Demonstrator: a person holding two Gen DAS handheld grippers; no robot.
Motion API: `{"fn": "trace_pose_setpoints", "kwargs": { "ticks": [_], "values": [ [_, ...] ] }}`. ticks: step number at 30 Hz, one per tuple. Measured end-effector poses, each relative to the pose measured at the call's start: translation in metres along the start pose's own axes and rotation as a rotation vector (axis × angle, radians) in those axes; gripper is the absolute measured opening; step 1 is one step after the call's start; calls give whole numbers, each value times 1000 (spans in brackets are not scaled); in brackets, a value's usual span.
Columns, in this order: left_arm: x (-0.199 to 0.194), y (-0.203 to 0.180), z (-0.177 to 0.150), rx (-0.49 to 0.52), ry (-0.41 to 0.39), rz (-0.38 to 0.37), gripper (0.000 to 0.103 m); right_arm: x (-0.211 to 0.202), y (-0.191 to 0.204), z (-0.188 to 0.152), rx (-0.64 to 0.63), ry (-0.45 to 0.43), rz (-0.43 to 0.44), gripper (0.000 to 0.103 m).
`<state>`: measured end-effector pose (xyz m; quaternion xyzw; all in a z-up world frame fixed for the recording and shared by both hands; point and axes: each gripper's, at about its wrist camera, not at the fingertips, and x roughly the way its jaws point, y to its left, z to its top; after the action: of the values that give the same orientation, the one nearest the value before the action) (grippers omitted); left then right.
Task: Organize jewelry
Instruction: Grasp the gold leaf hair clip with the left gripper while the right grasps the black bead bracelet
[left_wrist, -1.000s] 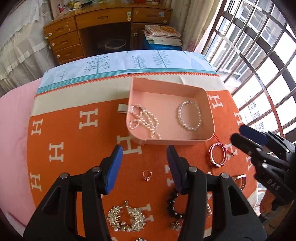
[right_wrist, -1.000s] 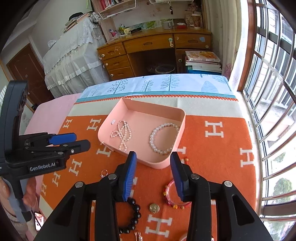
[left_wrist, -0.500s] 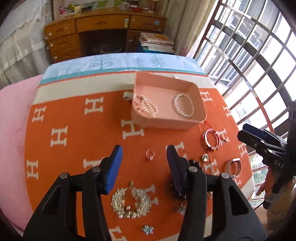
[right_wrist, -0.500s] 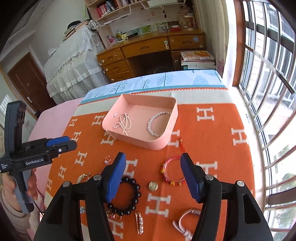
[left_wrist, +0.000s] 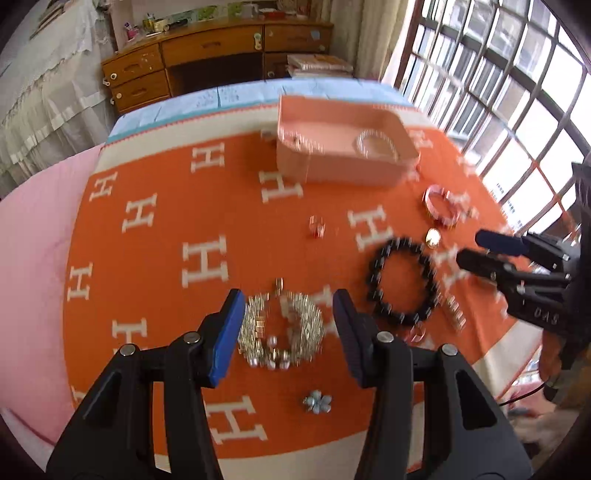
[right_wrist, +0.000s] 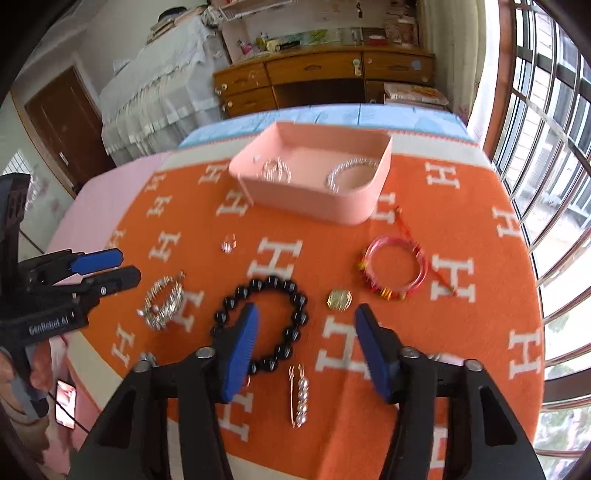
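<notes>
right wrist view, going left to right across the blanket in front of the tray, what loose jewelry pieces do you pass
gold crystal bracelet → small ring → black bead bracelet → gold coin charm → pink and red bangle

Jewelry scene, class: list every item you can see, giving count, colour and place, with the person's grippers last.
Tray: 1, pink, far middle of blanket.
Pearl strands: 2, white, inside tray.
Blanket: 1, orange with white H's, under everything.
Black bracelet: 1, on blanket, near middle.
Pink bracelet: 1, right of black bracelet.
Gold necklace: 1, left of black bracelet.
Ring: 1, between tray and necklace.
Gold charm: 1, between the bracelets.
Pearl pin: 1, near edge.
Flower brooch: 1, pale blue, near edge.
Desk: 1, wooden, background.
Left gripper: open, over necklace.
Right gripper: open, over black bracelet.
</notes>
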<state>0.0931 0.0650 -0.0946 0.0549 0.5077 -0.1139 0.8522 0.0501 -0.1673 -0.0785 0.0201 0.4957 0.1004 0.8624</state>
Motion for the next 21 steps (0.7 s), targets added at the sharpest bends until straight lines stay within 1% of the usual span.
{"fn": "trace_pose_setpoints", "kwargs": {
  "ticks": [1, 3, 5, 7, 13, 16, 17, 18, 21],
  "values": [
    [4, -2, -4, 6, 4, 7, 46, 6, 0, -4, 9, 15, -1, 48],
    [12, -7, -13, 13, 13, 28, 46, 19, -3, -10, 34, 48, 8, 41],
    [17, -10, -18, 28, 17, 54, 46, 29, -4, -12, 52, 68, 10, 38],
    [21, -16, -22, 52, 17, 78, 46, 36, -4, -14, 49, 76, 2, 38],
    [32, -26, -25, 90, 48, 69, 46, 49, 2, -11, 21, 83, -3, 38],
    [39, -27, -24, 92, 74, 80, 46, 55, 7, -9, -1, 77, -20, 35],
    [42, -27, -23, 94, 83, 86, 44, 56, 9, -9, -13, 73, -30, 34],
    [44, -28, -23, 93, 91, 86, 42, 58, 11, -9, -20, 66, -40, 31],
    [49, -29, -21, 99, 103, 86, 40, 59, 15, -10, -40, 45, -66, 22]
  ]
}}
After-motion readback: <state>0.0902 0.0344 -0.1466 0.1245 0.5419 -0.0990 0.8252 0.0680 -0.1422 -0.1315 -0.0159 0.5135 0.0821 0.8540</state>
